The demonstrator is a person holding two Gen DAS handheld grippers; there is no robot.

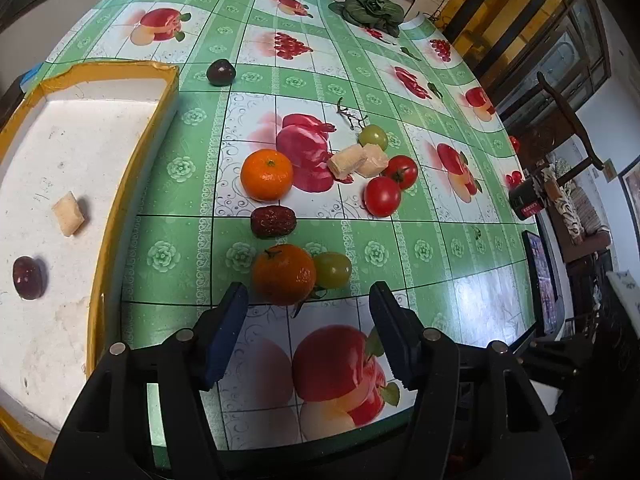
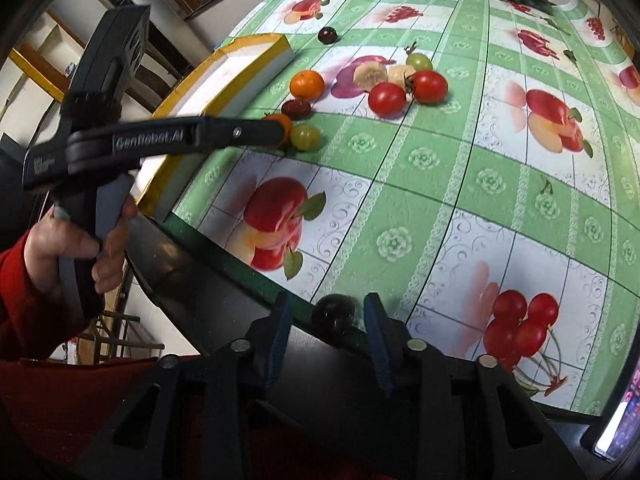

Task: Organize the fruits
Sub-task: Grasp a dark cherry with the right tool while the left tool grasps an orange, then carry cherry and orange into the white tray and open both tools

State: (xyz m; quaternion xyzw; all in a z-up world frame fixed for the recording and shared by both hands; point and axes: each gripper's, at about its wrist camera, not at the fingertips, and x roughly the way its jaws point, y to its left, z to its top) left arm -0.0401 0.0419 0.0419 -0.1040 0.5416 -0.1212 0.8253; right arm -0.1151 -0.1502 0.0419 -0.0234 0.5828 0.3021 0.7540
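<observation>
In the left wrist view my left gripper (image 1: 306,300) is open just short of a mandarin (image 1: 284,274), with a green grape (image 1: 332,270) touching the mandarin's right side. Beyond lie a red date (image 1: 273,222), a second mandarin (image 1: 267,175), two tomatoes (image 1: 382,196), beige chunks (image 1: 358,160) and another grape (image 1: 374,136). The yellow-rimmed white tray (image 1: 132,160) on the left holds a beige piece (image 1: 69,214) and a dark fruit (image 1: 29,278). My right gripper (image 2: 328,312) is open at the table's near edge with a small dark fruit (image 2: 334,316) between its fingers, a gap on both sides.
A dark plum (image 1: 221,73) lies alone past the tray's far corner. A leafy green vegetable (image 1: 370,6) sits at the far table edge. In the right wrist view a hand in a red sleeve (image 2: 24,312) holds the left gripper's handle (image 2: 160,136) over the tray side.
</observation>
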